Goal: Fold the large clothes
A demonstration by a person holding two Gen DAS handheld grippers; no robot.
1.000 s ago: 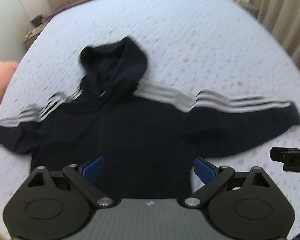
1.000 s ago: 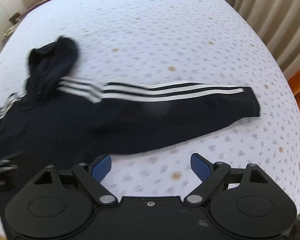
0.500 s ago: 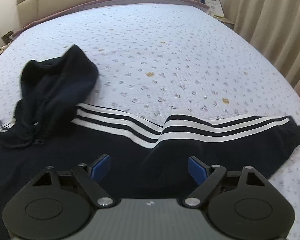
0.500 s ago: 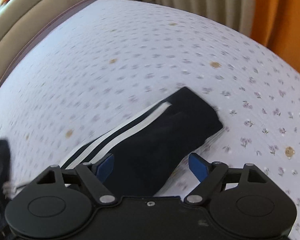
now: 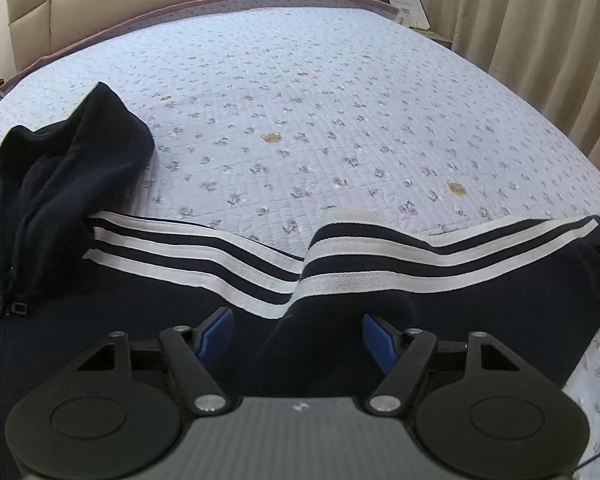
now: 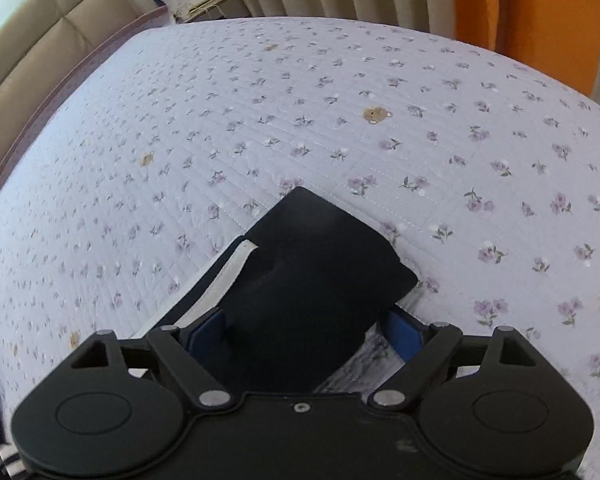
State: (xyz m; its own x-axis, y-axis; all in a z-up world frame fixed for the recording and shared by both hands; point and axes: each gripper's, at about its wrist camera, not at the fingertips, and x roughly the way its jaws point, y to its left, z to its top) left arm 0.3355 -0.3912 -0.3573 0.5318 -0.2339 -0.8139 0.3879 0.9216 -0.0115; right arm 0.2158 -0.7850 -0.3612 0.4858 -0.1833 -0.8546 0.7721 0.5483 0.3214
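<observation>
Hoodie point(image 5: 140, 312): navy w/ white stripes, flat on bed point(image 5: 340, 120). Left tool point(image 5: 296, 336): jaws wide, over sleeve point(image 5: 420, 276). Right tool point(image 6: 304, 332): jaws wide, astride cuff point(image 6: 320, 252).

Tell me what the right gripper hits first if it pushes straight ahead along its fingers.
The right gripper would probably meet the dark navy cuff end of the striped hoodie sleeve, which already lies between its open fingers; beyond that, only the floral quilted bedspread.
</observation>
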